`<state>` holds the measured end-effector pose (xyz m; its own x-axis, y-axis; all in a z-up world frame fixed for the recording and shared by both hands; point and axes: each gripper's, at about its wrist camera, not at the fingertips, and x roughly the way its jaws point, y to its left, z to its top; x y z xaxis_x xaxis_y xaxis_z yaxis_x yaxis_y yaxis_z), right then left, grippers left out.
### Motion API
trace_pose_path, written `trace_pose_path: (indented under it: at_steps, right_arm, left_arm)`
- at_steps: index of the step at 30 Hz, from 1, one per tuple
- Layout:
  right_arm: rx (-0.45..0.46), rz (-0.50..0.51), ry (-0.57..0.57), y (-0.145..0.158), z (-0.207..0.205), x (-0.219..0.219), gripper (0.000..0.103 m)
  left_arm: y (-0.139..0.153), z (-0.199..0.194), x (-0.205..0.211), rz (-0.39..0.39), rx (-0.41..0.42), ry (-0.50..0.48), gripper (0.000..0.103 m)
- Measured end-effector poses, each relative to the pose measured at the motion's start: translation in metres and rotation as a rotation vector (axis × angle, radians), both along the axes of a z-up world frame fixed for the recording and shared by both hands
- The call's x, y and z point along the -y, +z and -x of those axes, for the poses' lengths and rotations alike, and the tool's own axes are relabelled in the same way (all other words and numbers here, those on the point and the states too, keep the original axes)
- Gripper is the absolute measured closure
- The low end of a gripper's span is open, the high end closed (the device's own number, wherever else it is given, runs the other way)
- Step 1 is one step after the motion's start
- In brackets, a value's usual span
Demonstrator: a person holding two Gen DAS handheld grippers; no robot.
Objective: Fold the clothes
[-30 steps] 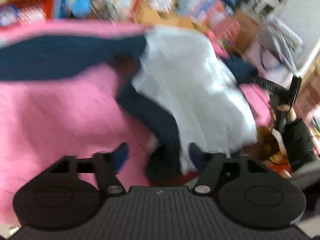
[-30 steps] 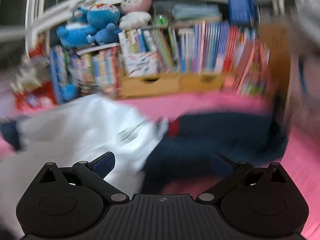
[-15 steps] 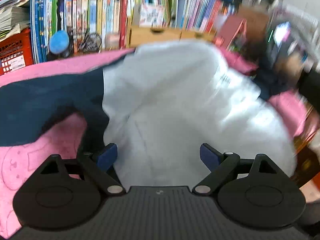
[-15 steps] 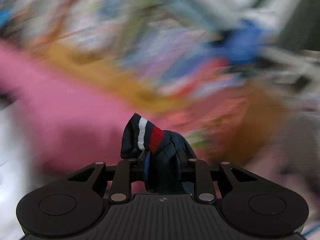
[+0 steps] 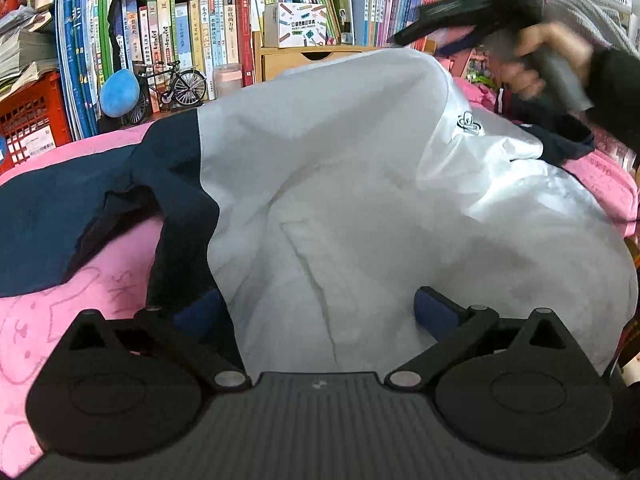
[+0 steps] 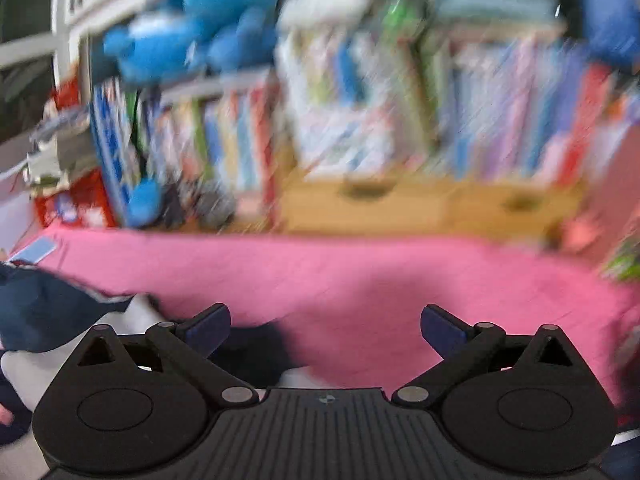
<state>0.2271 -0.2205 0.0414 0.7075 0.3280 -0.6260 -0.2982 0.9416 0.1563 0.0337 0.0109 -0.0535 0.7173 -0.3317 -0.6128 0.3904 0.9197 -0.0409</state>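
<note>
White and navy cloth fills the left wrist view: a jacket (image 5: 360,208) lies rumpled on a pink blanket (image 5: 80,280), its navy sleeve spread to the left. The left gripper (image 5: 320,312) hovers over the white body with fingers wide apart, gripping nothing. Up at the right, a hand (image 5: 536,60) holds the other tool above the jacket's far edge. Books (image 5: 192,36) line the shelf behind.

From the blurred right wrist view, the right gripper (image 6: 326,326) has its fingers spread apart and empty above the blanket (image 6: 360,276). The jacket (image 6: 44,308) lies at lower left.
</note>
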Motion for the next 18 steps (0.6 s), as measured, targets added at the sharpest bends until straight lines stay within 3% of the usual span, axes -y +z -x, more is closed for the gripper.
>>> trace_pose_path:
  at_steps: [1, 3, 4, 7, 9, 11, 13, 16, 18]
  right_arm:
    - [-0.082, -0.066, 0.016, -0.012, -0.006, -0.013, 0.033]
    - [-0.232, -0.251, 0.083, -0.027, -0.007, -0.029, 0.061]
    - [-0.242, -0.285, 0.145, -0.027, 0.004, -0.034, 0.065]
    - [-0.147, -0.11, 0.322, -0.02, 0.049, -0.051, 0.069]
    - [-0.131, 0.003, 0.399, -0.026, 0.078, -0.06, 0.069]
    - [-0.157, 0.047, 0.425, -0.04, 0.097, -0.062, 0.069]
    - [-0.127, 0.069, 0.433, -0.05, 0.112, -0.059, 0.069]
    - [-0.052, 0.101, 0.427, -0.057, 0.125, -0.06, 0.069]
    - [-0.007, 0.132, 0.425, -0.06, 0.131, -0.065, 0.069]
  left_arm:
    - [0.0, 0.001, -0.001, 0.007, 0.002, 0.001, 0.0]
    - [-0.001, 0.002, -0.004, 0.018, 0.006, 0.002, 0.0]
    - [-0.001, 0.002, -0.005, 0.024, 0.007, 0.002, 0.0]
    - [0.003, 0.005, -0.017, 0.059, -0.002, -0.001, 0.001]
    - [0.016, 0.015, -0.039, 0.153, 0.024, -0.035, 0.001]
    - [0.036, 0.028, -0.061, 0.248, 0.083, -0.061, 0.0]
    - [0.057, 0.036, -0.077, 0.311, 0.152, -0.045, 0.0]
    - [0.078, 0.023, -0.079, 0.342, 0.208, 0.016, 0.0]
    - [0.079, -0.001, -0.062, 0.294, 0.216, 0.052, 0.0]
